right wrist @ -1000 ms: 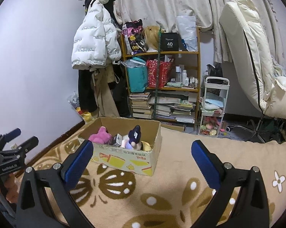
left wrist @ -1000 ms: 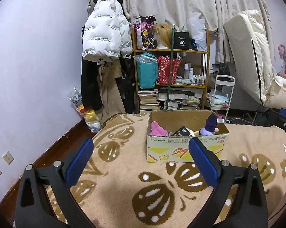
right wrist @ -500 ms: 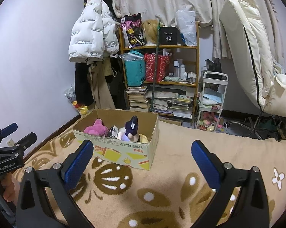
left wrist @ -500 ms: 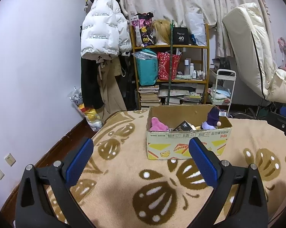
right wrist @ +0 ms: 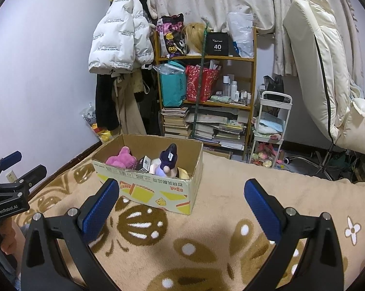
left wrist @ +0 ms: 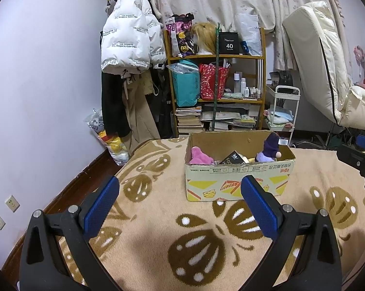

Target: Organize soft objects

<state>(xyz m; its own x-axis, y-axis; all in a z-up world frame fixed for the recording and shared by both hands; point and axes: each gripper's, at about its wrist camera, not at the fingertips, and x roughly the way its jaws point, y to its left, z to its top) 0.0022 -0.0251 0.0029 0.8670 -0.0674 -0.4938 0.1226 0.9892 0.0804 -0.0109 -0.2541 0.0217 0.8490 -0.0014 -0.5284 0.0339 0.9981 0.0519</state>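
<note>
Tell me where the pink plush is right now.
The pink plush lies inside the box on the rug, at the box's left end in both views, next to a small black carton.

Left gripper (left wrist: 180,202): two black angular finger arms, each tipped with a blue textured rubber pad (left wrist: 102,205) on its inner face. Behind each pad sit two silver round-head screws (left wrist: 73,209), with a triangular cut-out further back. Right gripper (right wrist: 181,205): same build, black arms, blue knurled pads (right wrist: 261,209), silver screws. In the right wrist view, the left unit's black body carries white "GenRobot.AI" lettering (right wrist: 7,209); bare skin shows below it.
</note>
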